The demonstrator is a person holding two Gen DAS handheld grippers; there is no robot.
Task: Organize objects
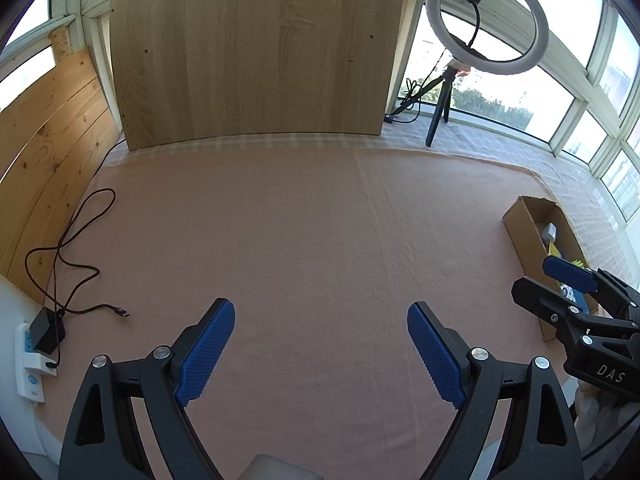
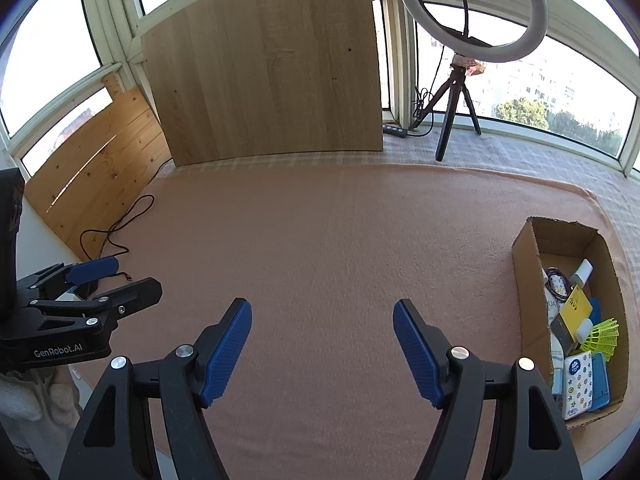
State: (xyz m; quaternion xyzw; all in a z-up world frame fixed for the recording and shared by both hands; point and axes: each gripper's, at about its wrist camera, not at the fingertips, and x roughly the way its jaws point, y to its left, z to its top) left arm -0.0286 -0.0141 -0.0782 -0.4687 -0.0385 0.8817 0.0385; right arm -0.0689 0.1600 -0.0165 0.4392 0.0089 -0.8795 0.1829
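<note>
Left hand-held gripper [image 1: 320,348] fills the bottom of its frame, jaws spread, nothing between the blue pads. Right hand-held gripper [image 2: 322,344] likewise released, empty, over bare pink cloth [image 2: 340,240] covering the desk. Nothing lies between either gripper and the far edge of the cloth.

Cardboard box [image 2: 532,248] sits at lower right of the right wrist view, open-topped, holding the sorted items: yellow shuttlecock [image 2: 602,334], yellow card [image 2: 575,309], patterned tissue pack [image 2: 578,384], blue flat items, a white tube; the rest overlap and are hard to tell apart. In the left wrist view the right gripper covers most of the box.

Left edge: dark cable [image 1: 76,248] looped on the cloth, black charger [image 1: 47,330] in a white power strip [image 1: 26,364], partly cut off.

Far: wood panel [image 1: 256,52] upright at top centre, plank board [image 1: 48,140] upper left, ring light [image 1: 486,20] on tripod upper right, windows behind, overexposed.
</note>
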